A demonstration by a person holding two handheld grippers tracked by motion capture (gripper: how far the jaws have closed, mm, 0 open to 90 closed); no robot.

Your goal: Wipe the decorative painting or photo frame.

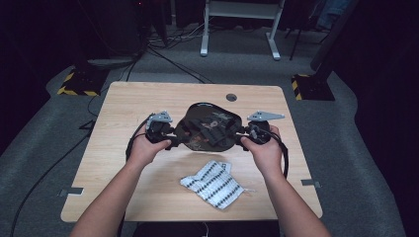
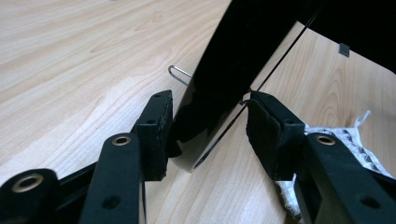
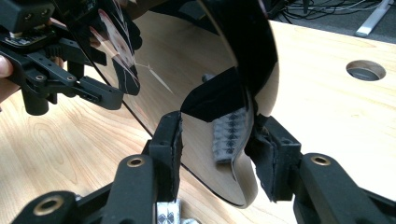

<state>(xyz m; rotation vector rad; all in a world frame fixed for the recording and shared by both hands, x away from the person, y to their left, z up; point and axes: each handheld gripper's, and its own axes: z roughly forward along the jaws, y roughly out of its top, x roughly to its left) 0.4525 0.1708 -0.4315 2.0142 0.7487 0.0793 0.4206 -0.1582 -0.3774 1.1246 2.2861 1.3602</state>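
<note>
Black glossy plate (image 1: 207, 129) between both grippers; patterned cloth (image 1: 213, 183) nearby.

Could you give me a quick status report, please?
Left gripper open around mirror edge. Right gripper shut on opposite edge. Patterned cloth lies nearer, apart.

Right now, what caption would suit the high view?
Two hands hold a dark mirror over a wooden table, a patterned cloth lying nearby.

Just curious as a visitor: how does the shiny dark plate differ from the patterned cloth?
The plate is dark, glossy and stiff, mirroring things; the cloth is pale, chequered and crumpled. The plate is between the jaws of the left gripper and right gripper; the cloth lies untouched. Both are over the table.
</note>
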